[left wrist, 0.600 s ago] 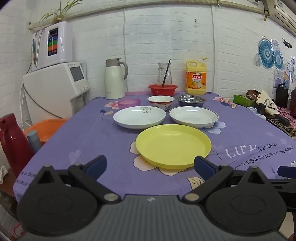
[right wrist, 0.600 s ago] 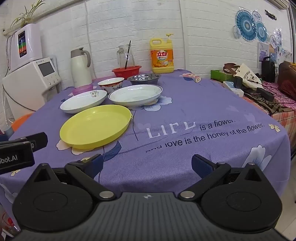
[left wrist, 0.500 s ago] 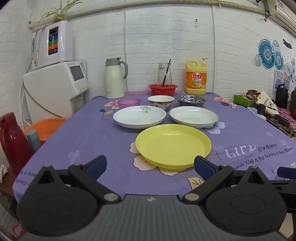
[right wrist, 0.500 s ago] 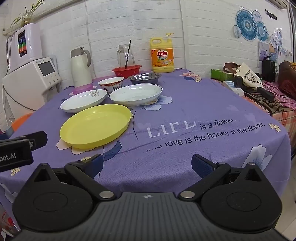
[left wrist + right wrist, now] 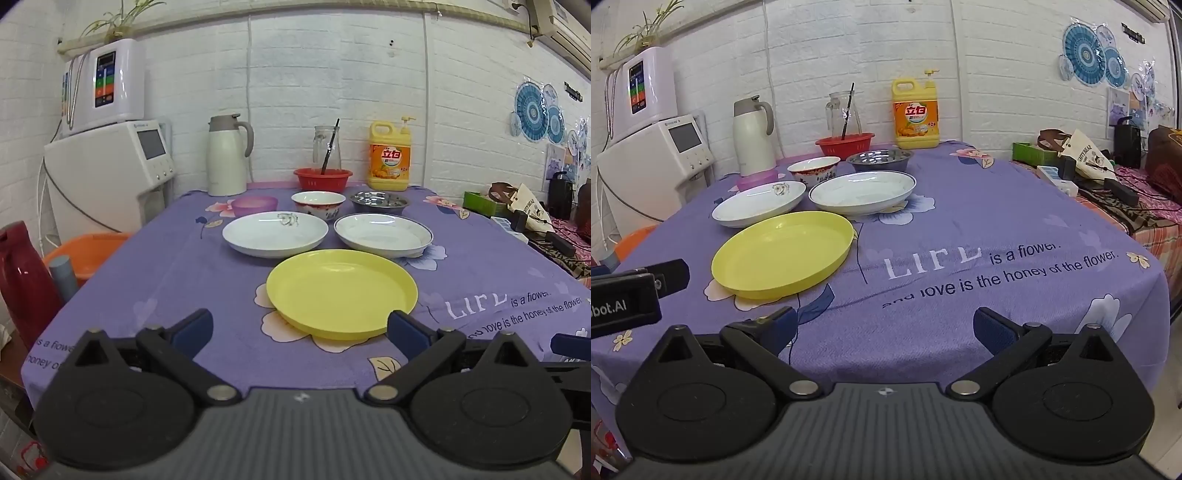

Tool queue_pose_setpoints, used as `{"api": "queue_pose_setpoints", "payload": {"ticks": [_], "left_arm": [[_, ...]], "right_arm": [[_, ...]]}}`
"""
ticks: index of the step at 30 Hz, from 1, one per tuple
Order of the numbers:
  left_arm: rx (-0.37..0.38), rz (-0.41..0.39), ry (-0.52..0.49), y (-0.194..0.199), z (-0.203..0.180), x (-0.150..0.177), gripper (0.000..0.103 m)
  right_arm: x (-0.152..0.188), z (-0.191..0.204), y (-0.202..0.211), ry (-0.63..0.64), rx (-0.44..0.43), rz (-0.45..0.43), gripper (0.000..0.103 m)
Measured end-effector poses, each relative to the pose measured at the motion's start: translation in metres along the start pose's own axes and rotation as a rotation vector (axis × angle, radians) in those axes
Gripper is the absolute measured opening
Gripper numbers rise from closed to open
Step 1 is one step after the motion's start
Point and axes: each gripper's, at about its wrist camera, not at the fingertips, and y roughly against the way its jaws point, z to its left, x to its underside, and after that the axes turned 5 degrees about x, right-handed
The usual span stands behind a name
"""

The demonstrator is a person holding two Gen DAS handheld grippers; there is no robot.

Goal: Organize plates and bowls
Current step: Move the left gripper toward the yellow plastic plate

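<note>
Three plates are counted on the purple flower-printed tablecloth (image 5: 155,280): one yellow plate (image 5: 341,291), round, plastic-looking and shallow with a raised rim, set nearest the near table edge; one white plate with a small flower print (image 5: 275,233) behind it to the left; one white plate with a thin blue rim (image 5: 383,235) behind it to the right (both glossy, ceramic-looking). The two white plates lie side by side, just apart.

Four bowls are counted in the row behind the plates: one translucent purple bowl (image 5: 254,205), one white bowl with red-and-blue pattern (image 5: 318,204), one shiny metal bowl (image 5: 379,202), and one red plastic basket-bowl (image 5: 323,178) further back by the wall. A clear glass jug (image 5: 326,151) with a dark stick in it is seen behind the red one. One cream thermos jug (image 5: 226,155) and one yellow detergent bottle (image 5: 389,157) with a pump stand at the white brick wall.

The left gripper (image 5: 299,328) is held wide apart, nothing between its blue-padded fingers; it is positioned at the near table edge, the yellow plate just ahead. The right gripper (image 5: 882,326) is likewise spread fully with nothing gripped, over bare cloth right of the yellow plate.
</note>
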Motion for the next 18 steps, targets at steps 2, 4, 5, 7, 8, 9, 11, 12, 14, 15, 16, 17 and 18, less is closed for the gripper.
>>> {"api": "queue_pose_setpoints", "payload": {"ticks": [2, 4, 5, 7, 8, 9, 11, 12, 14, 15, 16, 17, 18], "left_arm": [[0.002, -0.001, -0.002, 0.0008, 0.0004, -0.0003, 0.1], [0.006, -0.002, 0.004, 0.0014, 0.0018, -0.0008, 0.1], [0.007, -0.002, 0.007, 0.0018, 0.0027, -0.001, 0.1], [0.007, -0.001, 0.011, 0.0018, 0.0038, -0.0012, 0.1], [0.007, -0.001, 0.011, 0.0015, 0.0041, -0.0011, 0.1], [0.009, 0.0, 0.011, 0.0012, 0.004, -0.0011, 0.1], [0.015, 0.0, 0.01, 0.0009, 0.0041, -0.0007, 0.1], [0.02, -0.002, 0.007, 0.0011, 0.0041, -0.0002, 0.1], [0.027, -0.005, 0.004, 0.0017, 0.0036, 0.0003, 0.1], [0.031, -0.006, 0.004, 0.002, 0.0039, -0.0003, 0.1], [0.035, -0.007, 0.003, 0.0022, 0.0042, -0.0005, 0.1], [0.038, -0.006, 0.004, 0.0022, 0.0042, -0.0009, 0.1], [0.04, -0.006, 0.005, 0.0025, 0.0049, -0.0013, 0.1]], "right_arm": [[0.0004, -0.0001, 0.0007, -0.003, 0.001, -0.003, 0.103], [0.0012, 0.0, 0.0004, -0.003, 0.001, -0.004, 0.103], [0.0013, 0.0, 0.0002, -0.003, -0.001, -0.003, 0.103], [0.0014, 0.0005, 0.0003, -0.001, -0.005, -0.002, 0.103], [0.0016, 0.0011, 0.0001, 0.0, -0.006, -0.001, 0.103], [0.0019, 0.001, -0.0001, 0.001, -0.007, 0.001, 0.103], [0.0021, 0.0011, -0.0005, 0.003, -0.009, 0.003, 0.103], [0.0021, 0.0011, -0.0005, 0.003, -0.01, 0.003, 0.103], [0.0023, 0.0014, -0.0005, 0.004, -0.011, 0.003, 0.103], [0.0022, 0.0015, -0.0005, 0.005, -0.012, 0.003, 0.103], [0.0022, 0.0018, -0.0006, 0.006, -0.013, 0.004, 0.103], [0.0025, 0.0026, -0.0007, 0.009, -0.013, 0.004, 0.103], [0.0022, 0.003, -0.0009, 0.011, -0.014, 0.004, 0.103]]}}
